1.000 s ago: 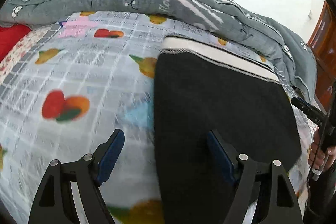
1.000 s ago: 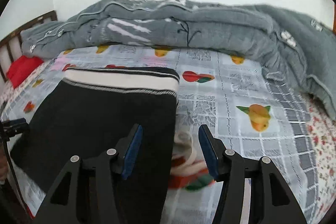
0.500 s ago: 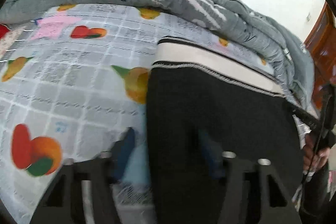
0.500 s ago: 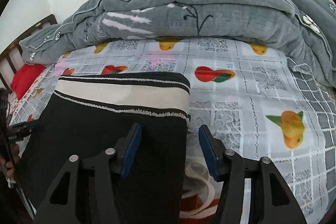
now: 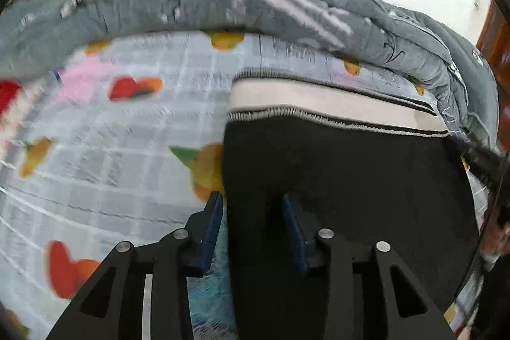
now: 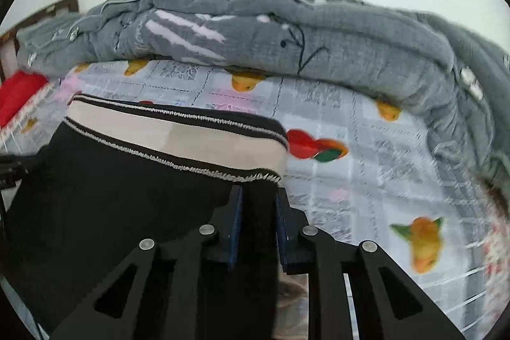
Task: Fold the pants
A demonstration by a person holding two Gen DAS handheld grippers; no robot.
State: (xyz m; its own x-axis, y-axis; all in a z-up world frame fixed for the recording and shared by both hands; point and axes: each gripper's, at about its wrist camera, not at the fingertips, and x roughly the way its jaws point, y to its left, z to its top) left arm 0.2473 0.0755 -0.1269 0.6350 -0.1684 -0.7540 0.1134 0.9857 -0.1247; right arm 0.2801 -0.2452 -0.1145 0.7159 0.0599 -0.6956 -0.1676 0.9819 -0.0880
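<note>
**Black fabric pinched at both side edges**

Blue-padded fingers (image 6: pixel 236 222) of the right gripper (image 6: pixel 256 220) have just been closing and are seen clamped on the right edge of the black pants (image 6: pixel 127 196), just below the cream waistband (image 6: pixel 178 136). In the left view, the left gripper (image 5: pixel 251 228) is set astride the garment's left edge; its jaws have narrowed with the cloth between them, though a small gap is left at the outer pad, so a firm pinch cannot be confirmed. The pants are laid flat on the fruit-printed bedsheet (image 6: pixel 366 180), waistband towards the heaped grey quilt (image 6: pixel 287 31), which is well apart from the grip points. A red pillow (image 6: pixel 19 91) is glimpsed at the far left. The garment is judged already folded into a compact panel; a further fold, probably carrying the gripped edges over, is judged to remain, followed by smoothing.
</note>
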